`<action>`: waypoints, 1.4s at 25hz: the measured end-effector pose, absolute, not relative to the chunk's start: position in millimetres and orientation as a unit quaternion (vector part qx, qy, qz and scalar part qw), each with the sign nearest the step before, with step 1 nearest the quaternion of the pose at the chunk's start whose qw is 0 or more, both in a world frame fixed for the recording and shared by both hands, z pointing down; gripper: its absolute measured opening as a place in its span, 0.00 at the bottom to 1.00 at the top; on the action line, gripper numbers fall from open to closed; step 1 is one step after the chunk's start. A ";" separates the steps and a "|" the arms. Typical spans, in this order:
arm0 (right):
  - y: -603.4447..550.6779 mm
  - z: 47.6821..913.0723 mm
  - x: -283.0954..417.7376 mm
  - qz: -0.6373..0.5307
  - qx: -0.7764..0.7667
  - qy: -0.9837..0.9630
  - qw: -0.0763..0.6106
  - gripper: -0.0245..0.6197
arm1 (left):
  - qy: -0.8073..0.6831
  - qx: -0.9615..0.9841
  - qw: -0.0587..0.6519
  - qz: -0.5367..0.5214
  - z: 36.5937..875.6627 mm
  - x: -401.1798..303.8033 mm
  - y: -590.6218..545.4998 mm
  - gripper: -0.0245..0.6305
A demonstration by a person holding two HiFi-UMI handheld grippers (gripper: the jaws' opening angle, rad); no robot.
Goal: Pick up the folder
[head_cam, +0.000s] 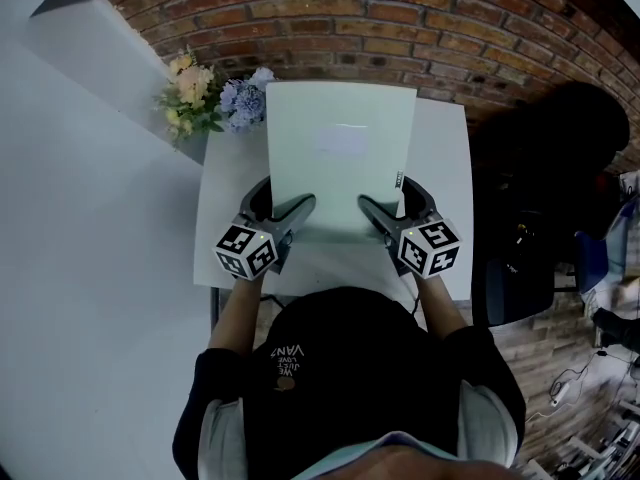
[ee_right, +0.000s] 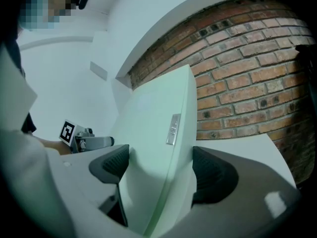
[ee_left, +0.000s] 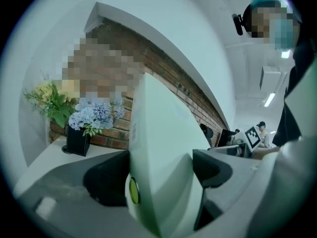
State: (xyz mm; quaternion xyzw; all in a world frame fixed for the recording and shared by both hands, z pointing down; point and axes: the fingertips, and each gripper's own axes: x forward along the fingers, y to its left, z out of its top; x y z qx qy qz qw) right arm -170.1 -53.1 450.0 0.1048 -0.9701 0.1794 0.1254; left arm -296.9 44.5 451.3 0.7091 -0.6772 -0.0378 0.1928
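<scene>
From the head view, I had the folder [head_cam: 338, 148] gripped at its near edge, one tong by each corner, which I judged kept the wide sheet level and stopped it twisting. It hung over the table [head_cam: 448, 208], its far edge reaching past the tabletop toward the wall, with the flowers [head_cam: 205, 98] just off its left corner. The left gripper [head_cam: 288, 208] and right gripper [head_cam: 386, 208] both sat on that near edge.

In the left gripper view, the jaws were narrowed onto the folder, one pad against each face, and the folder rose tilted up ahead of them.

In the right gripper view, it was the same: jaws pinched on the folder near its spine, nothing else between them
</scene>
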 end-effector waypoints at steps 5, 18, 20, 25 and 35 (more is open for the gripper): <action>-47.5 441.4 -177.2 0.165 0.096 -0.974 0.119 0.65 | -0.684 0.707 0.175 -0.036 442.0 -302.4 52.1 0.65; -40.1 399.6 -191.4 0.099 0.074 -0.988 0.089 0.65 | -0.706 0.699 0.105 -0.037 401.9 -310.3 65.2 0.65; -38.5 395.0 -192.9 0.091 0.071 -0.990 0.085 0.65 | -0.709 0.698 0.094 -0.034 396.7 -310.8 67.2 0.65; -34.7 387.7 -195.4 0.069 0.066 -0.992 0.085 0.65 | -0.718 0.692 0.070 -0.020 390.4 -311.0 72.6 0.65; -23.2 378.0 -196.9 0.043 0.062 -0.993 0.086 0.64 | -0.729 0.682 0.060 -0.015 386.4 -310.2 87.0 0.65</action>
